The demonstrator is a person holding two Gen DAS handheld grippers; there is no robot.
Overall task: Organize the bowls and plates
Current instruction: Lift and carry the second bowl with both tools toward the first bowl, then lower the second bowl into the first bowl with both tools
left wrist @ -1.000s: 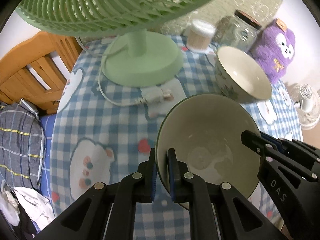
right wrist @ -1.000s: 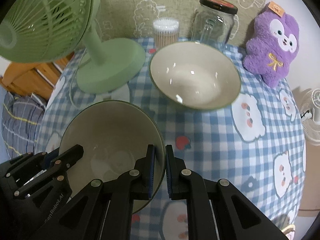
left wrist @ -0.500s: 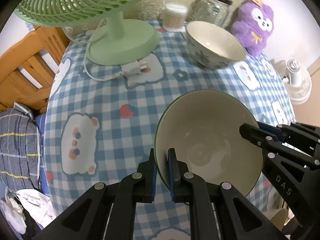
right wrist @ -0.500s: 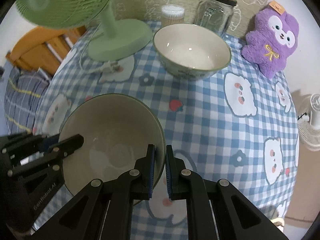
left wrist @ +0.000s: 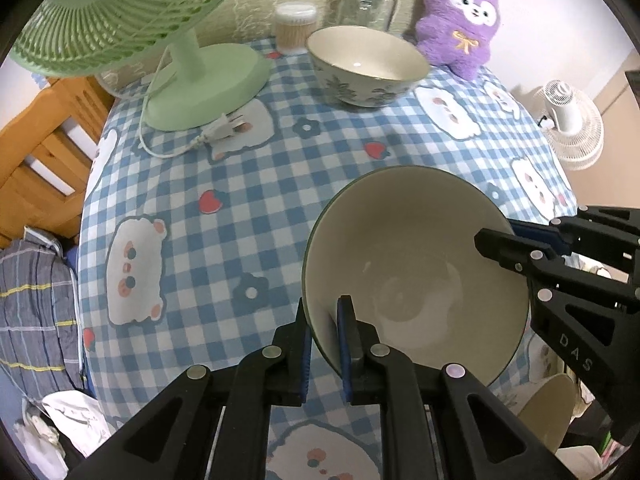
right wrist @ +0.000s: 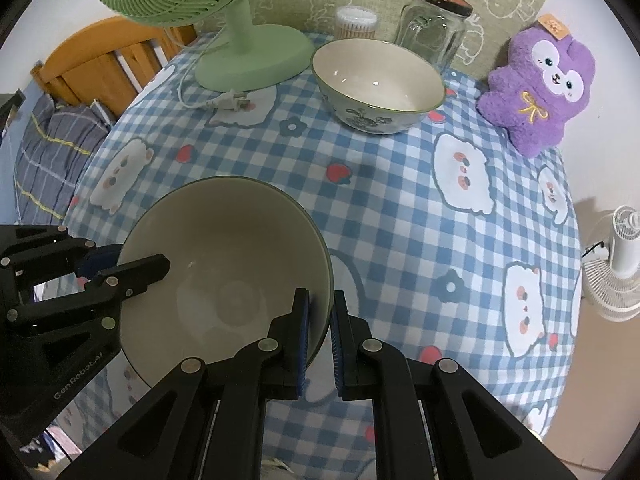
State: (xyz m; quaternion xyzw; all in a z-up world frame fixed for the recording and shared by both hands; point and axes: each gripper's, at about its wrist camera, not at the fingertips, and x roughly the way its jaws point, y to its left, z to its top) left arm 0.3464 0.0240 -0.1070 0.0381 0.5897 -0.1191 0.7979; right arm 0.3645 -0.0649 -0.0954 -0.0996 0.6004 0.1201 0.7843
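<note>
While the round table (right wrist: 400,216) with its blue checked cloth takes up most of the room in front of me, the tall green fan (right wrist: 248,52) stands at its far left corner, its white cord and plug (right wrist: 232,101) lying loose on the cloth just in front of the base. A wooden chair (left wrist: 44,140) sits off the left edge, and a small white fan (right wrist: 624,256) stands on the floor to the right.

Near the front of the table, a cream bowl with a dark green rim, the held bowl (left wrist: 416,276), is carried above the cloth, gripped from both sides. The left gripper (left wrist: 322,344) is clamped on its left rim, one finger inside and one outside. The right gripper (right wrist: 318,340) is clamped the same way on the opposite rim.

Well apart from it, toward the back, the second bowl (right wrist: 378,86), patterned on its outside, rests upright on the cloth between the fan base and a purple plush toy (right wrist: 538,92). Behind that bowl stand a glass jar (right wrist: 436,32) with a dark lid and, just beside it, a small tub of cotton swabs (right wrist: 356,24).
</note>
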